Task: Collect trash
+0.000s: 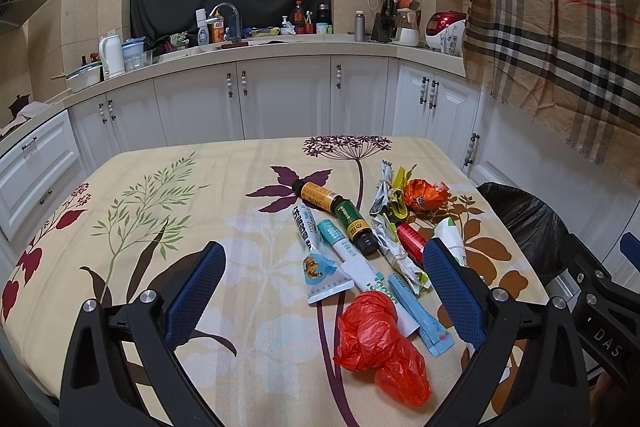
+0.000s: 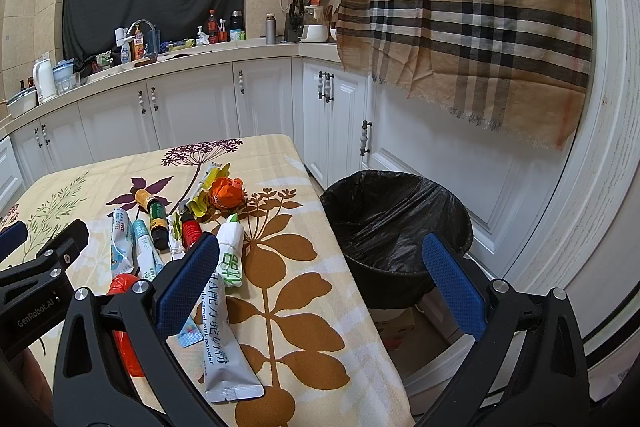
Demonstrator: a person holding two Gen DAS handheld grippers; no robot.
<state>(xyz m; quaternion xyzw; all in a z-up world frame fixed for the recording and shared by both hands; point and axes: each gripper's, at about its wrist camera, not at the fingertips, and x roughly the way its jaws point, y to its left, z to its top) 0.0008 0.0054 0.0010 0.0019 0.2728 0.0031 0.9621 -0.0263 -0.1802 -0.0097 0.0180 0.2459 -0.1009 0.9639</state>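
Trash lies in a heap on the floral tablecloth [image 1: 160,219]: a crumpled red plastic bag [image 1: 380,347], two small dark bottles [image 1: 354,225], white and blue tubes and sachets [image 1: 320,263], a red can [image 1: 410,241], crumpled wrappers [image 1: 390,187] and an orange wad [image 1: 424,197]. My left gripper [image 1: 324,287] is open and empty, hovering over the near part of the heap. My right gripper [image 2: 320,279] is open and empty above the table's right edge, beside a long white powder sachet [image 2: 222,331]. A black-lined bin [image 2: 396,227] stands on the floor right of the table.
White kitchen cabinets [image 1: 280,99] and a cluttered counter [image 1: 280,41] run behind the table. A plaid cloth [image 2: 480,15] hangs at the right above the bin. A cardboard box [image 2: 404,323] sits on the floor by the bin.
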